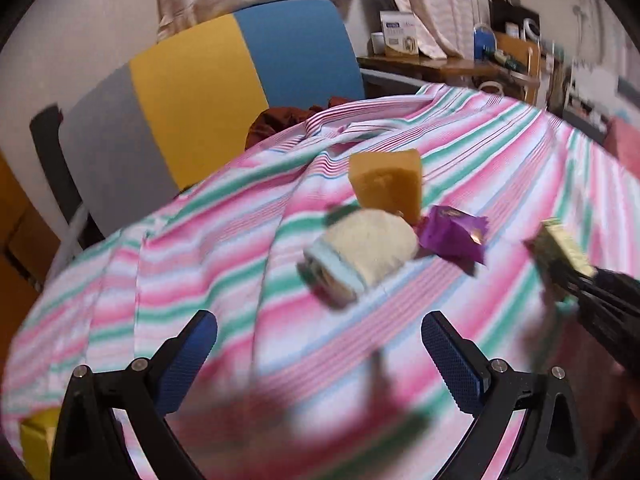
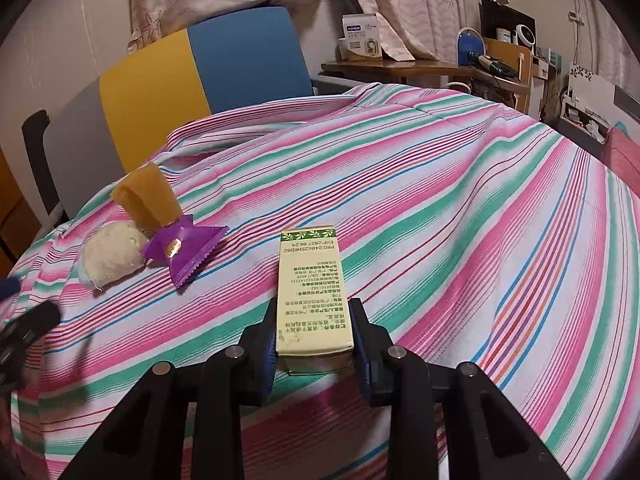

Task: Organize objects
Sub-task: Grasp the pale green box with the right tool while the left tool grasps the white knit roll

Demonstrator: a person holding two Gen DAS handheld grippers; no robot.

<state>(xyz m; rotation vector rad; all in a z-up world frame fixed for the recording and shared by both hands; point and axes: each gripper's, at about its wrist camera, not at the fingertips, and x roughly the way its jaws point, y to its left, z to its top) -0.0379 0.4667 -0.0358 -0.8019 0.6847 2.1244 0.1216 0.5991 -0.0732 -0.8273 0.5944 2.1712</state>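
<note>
1. The small box (image 2: 313, 292) is a pale carton with printed text and a green leaf band at its far end. It lies lengthwise on the striped cloth (image 2: 460, 208), near the middle, apart from the other things.
2. It looks light and stiff but easily crushed, with smooth printed faces that may slip. The long side walls near one end seem the best place to hold it, with only gentle pressure.
3. The right gripper (image 2: 314, 340) is clamped on exactly those walls at the near end, its pads pressing both sides of the box.
4. To the left lies a cluster touching one another: an orange sponge (image 2: 144, 200), a purple wrapper (image 2: 182, 248) and a rolled cream towel (image 2: 112, 254). The sponge and towel are probably soft and squash under a grip; the wrapper is thin, crinkly and likely slippery, best pinched at a sealed edge.
5. The left gripper (image 1: 320, 352) stands wide apart over the cloth, nothing between its fingers (image 1: 192, 344), with the towel just ahead of it. Its view is blurred.
</note>
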